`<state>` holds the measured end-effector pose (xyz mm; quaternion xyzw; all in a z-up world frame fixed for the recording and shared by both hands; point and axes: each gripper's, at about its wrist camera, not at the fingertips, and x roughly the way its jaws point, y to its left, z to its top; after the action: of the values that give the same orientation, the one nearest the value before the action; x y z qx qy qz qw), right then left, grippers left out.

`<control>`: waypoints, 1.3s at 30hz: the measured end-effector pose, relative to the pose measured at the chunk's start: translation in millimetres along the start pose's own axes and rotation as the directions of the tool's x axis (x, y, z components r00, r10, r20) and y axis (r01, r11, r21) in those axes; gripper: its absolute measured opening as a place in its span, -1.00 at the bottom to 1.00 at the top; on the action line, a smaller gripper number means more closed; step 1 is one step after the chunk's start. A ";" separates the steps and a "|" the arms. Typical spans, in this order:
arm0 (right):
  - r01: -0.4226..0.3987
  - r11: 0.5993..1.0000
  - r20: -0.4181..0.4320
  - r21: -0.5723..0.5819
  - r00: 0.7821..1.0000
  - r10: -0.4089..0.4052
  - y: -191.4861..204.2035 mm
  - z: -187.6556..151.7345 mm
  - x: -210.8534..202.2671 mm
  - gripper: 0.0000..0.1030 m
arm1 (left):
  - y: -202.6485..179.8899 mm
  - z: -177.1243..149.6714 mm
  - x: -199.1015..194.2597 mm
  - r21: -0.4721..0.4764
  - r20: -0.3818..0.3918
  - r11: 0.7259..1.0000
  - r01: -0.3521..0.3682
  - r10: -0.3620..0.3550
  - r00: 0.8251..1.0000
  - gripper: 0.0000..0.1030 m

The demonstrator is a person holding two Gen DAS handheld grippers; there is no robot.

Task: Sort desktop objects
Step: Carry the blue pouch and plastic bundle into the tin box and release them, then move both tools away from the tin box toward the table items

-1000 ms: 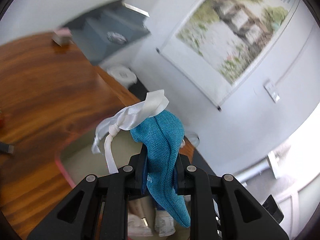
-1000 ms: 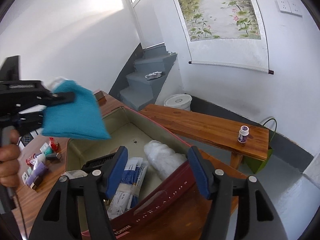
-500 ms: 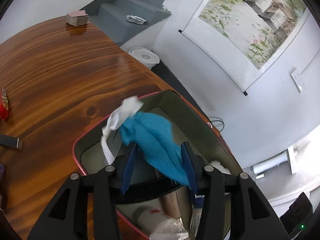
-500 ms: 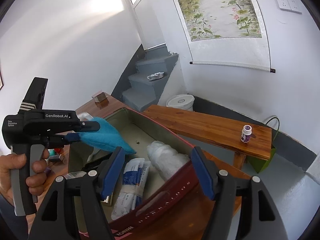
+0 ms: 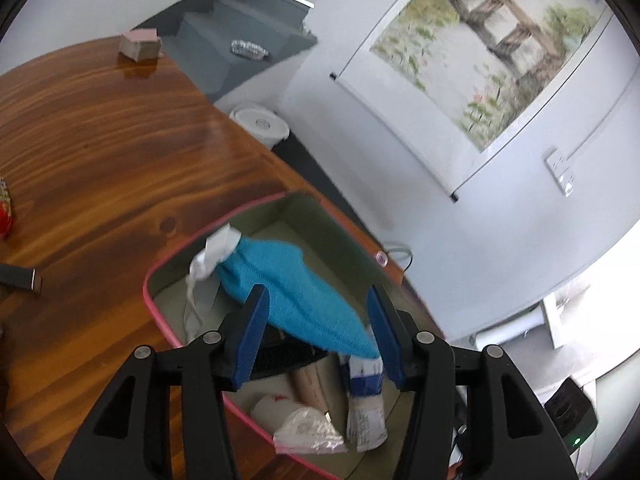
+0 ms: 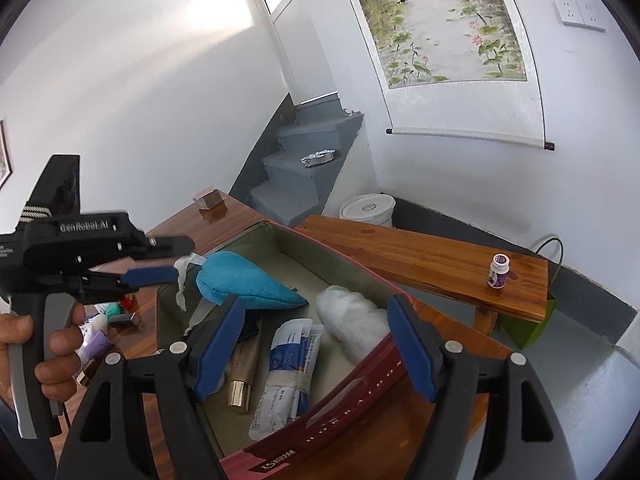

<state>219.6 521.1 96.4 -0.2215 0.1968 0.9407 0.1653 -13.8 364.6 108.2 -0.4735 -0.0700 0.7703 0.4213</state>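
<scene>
Hovering over the box, the left gripper has just been opening its jaws, and the blue pouch sits loose between the spread pads, no longer pinched. Its white ribbon trails toward the box's pink rim. From the right wrist view the pouch appears above the tube, the wrapped packet and the white bag already inside. The right gripper has also just been widening its jaws, nothing between them, near the box's red lid.
</scene>
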 end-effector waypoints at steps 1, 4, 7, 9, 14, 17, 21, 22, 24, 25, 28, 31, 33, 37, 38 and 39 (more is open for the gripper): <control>-0.003 1.000 0.000 -0.001 1.000 0.003 1.2 -0.1 -0.3 0.51 | -0.7 2.7 1.1 0.000 0.011 1.000 0.003 -0.003 1.000 0.06; -0.006 1.000 0.005 -0.010 1.000 0.006 3.7 -0.3 -3.4 0.51 | -1.5 8.2 8.8 -0.003 0.026 1.000 0.023 -0.023 0.999 0.06; -0.003 1.000 0.005 -0.010 1.000 0.003 2.8 -1.0 -4.5 0.52 | 2.5 10.6 27.6 -0.022 -0.011 0.999 0.035 -0.035 0.999 0.06; 0.001 1.000 0.001 -0.010 1.000 -0.001 2.5 -1.2 -4.8 0.53 | 8.3 10.8 42.8 -0.051 -0.048 0.999 0.002 -0.004 0.999 0.06; 0.008 1.000 0.005 -0.007 1.000 -0.008 -0.1 0.2 -7.0 0.53 | 14.1 6.2 60.1 -0.036 -0.063 0.998 -0.047 0.045 0.997 0.05; 0.006 1.000 0.005 -0.004 1.000 -0.006 0.3 1.1 -7.4 0.53 | 10.4 4.8 67.0 -0.030 -0.073 0.997 -0.069 0.066 0.995 0.05; 0.001 1.000 0.011 -0.014 1.000 0.000 4.9 1.6 -10.4 0.53 | 8.2 1.9 64.3 -0.036 -0.081 0.999 -0.037 0.034 0.996 0.05; 0.000 1.000 0.013 -0.018 1.000 0.000 6.5 1.4 -11.4 0.53 | 7.2 1.0 61.0 -0.035 -0.078 0.999 -0.033 0.030 0.997 0.05; -0.004 1.000 0.016 -0.020 1.000 0.005 9.4 1.2 -12.8 0.53 | 5.2 -0.6 49.0 -0.021 -0.055 1.000 -0.023 0.021 0.998 0.05; -0.007 1.000 0.016 -0.021 1.000 0.007 11.1 1.8 -12.8 0.53 | 4.3 -1.0 43.2 -0.011 -0.043 1.000 -0.022 0.022 0.999 0.05; -0.019 0.999 0.014 -0.033 1.000 0.019 20.4 1.9 -12.5 0.53 | 0.9 -2.2 21.5 0.025 0.010 0.999 -0.036 0.036 0.999 0.05; -0.038 0.998 0.008 -0.057 0.999 0.039 34.8 -0.6 -11.4 0.53 | 4.1 -5.1 1.1 0.051 0.056 0.996 -0.076 0.073 0.996 0.05; -0.055 0.996 0.001 -0.073 0.998 0.055 46.0 -3.4 -9.9 0.54 | 12.2 -8.9 -13.9 0.054 0.086 0.993 -0.105 0.100 0.991 0.05; -0.097 0.990 -0.021 -0.107 0.995 0.095 71.3 -10.3 -4.6 0.55 | 39.5 -19.0 -43.3 0.028 0.128 0.983 -0.183 0.178 0.976 0.05; -0.106 0.988 -0.025 -0.113 0.994 0.104 75.8 -11.3 -4.2 0.55 | 47.2 -21.4 -50.4 0.019 0.137 0.979 -0.202 0.198 0.971 0.06; -0.122 0.985 -0.031 -0.125 0.992 0.119 84.8 -13.0 -2.7 0.55 | 60.9 -25.2 -61.0 0.001 0.149 0.973 -0.232 0.229 0.962 0.06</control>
<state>192.8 441.2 112.1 -0.2305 0.1516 0.9568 0.0915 -17.3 274.9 104.6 -0.4161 -0.0382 0.8477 0.3268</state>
